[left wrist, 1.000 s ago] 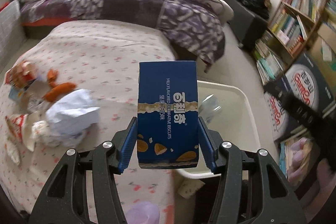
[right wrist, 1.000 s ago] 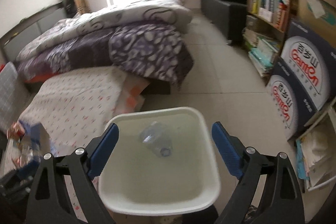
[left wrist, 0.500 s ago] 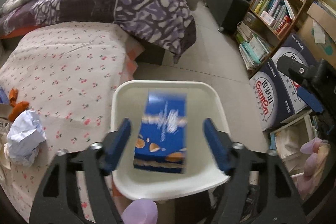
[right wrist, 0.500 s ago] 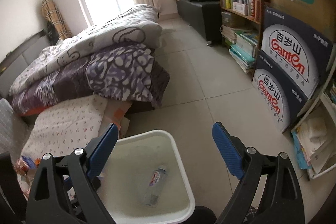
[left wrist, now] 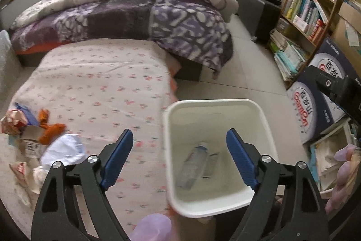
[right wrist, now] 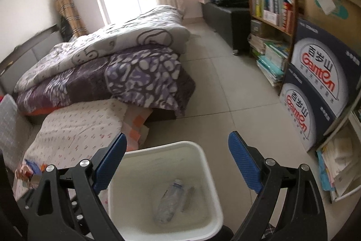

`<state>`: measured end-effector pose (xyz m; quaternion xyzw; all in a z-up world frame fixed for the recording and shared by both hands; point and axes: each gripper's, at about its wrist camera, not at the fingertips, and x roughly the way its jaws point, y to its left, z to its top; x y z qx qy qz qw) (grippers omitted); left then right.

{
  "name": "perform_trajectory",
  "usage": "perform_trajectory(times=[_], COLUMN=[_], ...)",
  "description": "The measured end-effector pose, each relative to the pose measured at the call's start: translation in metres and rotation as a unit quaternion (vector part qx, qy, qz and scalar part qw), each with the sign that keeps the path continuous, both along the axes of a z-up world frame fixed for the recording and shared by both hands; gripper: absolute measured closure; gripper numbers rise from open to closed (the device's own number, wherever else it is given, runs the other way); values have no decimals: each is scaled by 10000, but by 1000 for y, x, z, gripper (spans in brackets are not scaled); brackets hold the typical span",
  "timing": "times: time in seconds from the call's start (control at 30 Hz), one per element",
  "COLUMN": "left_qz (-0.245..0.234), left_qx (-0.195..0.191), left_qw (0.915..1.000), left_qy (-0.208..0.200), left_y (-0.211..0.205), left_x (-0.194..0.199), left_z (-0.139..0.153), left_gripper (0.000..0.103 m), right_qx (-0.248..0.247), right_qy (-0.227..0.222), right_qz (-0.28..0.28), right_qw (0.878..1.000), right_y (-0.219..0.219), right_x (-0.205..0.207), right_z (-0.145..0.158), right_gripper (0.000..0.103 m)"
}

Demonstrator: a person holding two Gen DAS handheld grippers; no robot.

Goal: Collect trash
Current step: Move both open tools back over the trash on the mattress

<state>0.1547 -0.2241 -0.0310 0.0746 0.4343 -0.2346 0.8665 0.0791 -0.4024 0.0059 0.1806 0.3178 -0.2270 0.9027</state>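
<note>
A white bin (left wrist: 168, 146) stands on the floor beside the bed; it also shows in the right wrist view (right wrist: 209, 191). A clear plastic bottle (left wrist: 193, 164) and a thin flat item (left wrist: 211, 163) lie on its bottom; both show in the right wrist view, bottle (right wrist: 167, 203). My left gripper (left wrist: 179, 155) is open and empty, above the bin's left rim. My right gripper (right wrist: 177, 160) is open and empty above the bin. Trash lies on the flowered sheet at the left: crumpled white paper (left wrist: 64, 149), orange scraps (left wrist: 50, 128), a small carton (left wrist: 30, 139).
A purple and grey quilt (left wrist: 126, 12) is piled on the far bed. Dark Ganten boxes (right wrist: 315, 92) and a bookshelf (left wrist: 309, 1) stand on the right. Tiled floor (right wrist: 225, 87) lies between the bed and the shelf.
My left gripper held a blue biscuit box, carried it over the bin and opened. The box is out of my jaws now. The right gripper stayed open and lifted away a little.
</note>
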Motion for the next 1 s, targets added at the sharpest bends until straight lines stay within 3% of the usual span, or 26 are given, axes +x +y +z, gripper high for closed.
perform_trajectory(times=[0.23, 0.43, 0.8, 1.0], left_qz=[514, 1234, 2535, 3323], left_qx=[-31, 95, 434, 431], left_qw=[9986, 9922, 9663, 9414], left_qy=[-127, -142, 137, 394], left_y=[50, 97, 193, 256], left_x=[12, 22, 32, 30], left_z=[1, 1, -14, -24], left_gripper=[19, 19, 16, 16], right_qx=[-238, -360, -300, -273], right_qy=[109, 186, 367, 472], right_qz=[430, 791, 1574, 1948], right_qw=[9987, 9960, 9864, 9793], right_y=[46, 87, 162, 200], right_x=[24, 45, 76, 88], right_z=[-1, -3, -14, -20], right_gripper=[14, 14, 14, 14])
